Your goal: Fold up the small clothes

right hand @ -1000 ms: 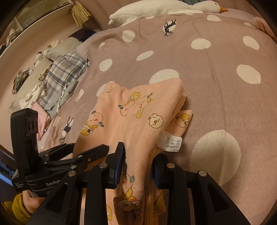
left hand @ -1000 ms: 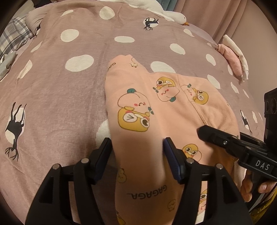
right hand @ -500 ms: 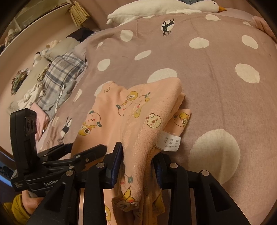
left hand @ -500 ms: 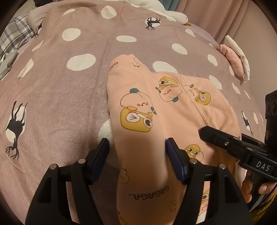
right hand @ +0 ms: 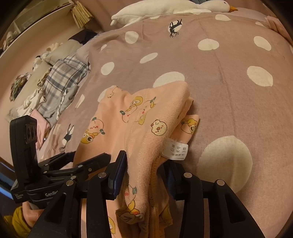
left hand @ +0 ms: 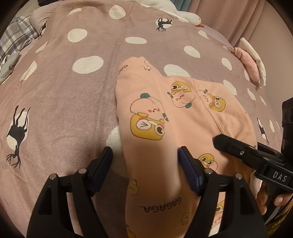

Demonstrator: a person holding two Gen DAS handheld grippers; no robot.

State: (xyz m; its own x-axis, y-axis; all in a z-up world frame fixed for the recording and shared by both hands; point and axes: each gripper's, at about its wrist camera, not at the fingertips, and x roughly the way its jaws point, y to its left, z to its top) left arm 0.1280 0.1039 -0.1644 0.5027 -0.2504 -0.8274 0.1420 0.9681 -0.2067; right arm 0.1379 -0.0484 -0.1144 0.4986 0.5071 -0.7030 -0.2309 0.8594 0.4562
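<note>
While both tools sit at the near edge, items run near to far as follows.

1. Left gripper (left hand: 144,161): jaws spread wide, one each side of the garment's near strip; cloth between them, not pinched. Released.
2. Right gripper (right hand: 144,170): a bunched ridge of cloth stands between the pads; left pad touching it, right pad partly hidden by the fold. Reads as a loose clasp; can't tell if truly clamped.
3. Pink printed garment (left hand: 164,113): small, cartoon print, lying part-folded on the bedspread approx. centre, near end hanging toward the grippers. Care label (right hand: 174,149) exposed at right edge; layers there uneven.
4. Dotted bedspread (left hand: 55,95): soft, mauve w/ white spots.
5. Plaid cloth (right hand: 62,86), far left; goose plush (right hand: 164,9) at the far edge.

Risks (judgement): w/ left side released, a pull by the right alone could drag the whole piece and skew the fold; weak clasp may drop the ridge; soft bedding lets layers creep, label corner may stick out.
</note>
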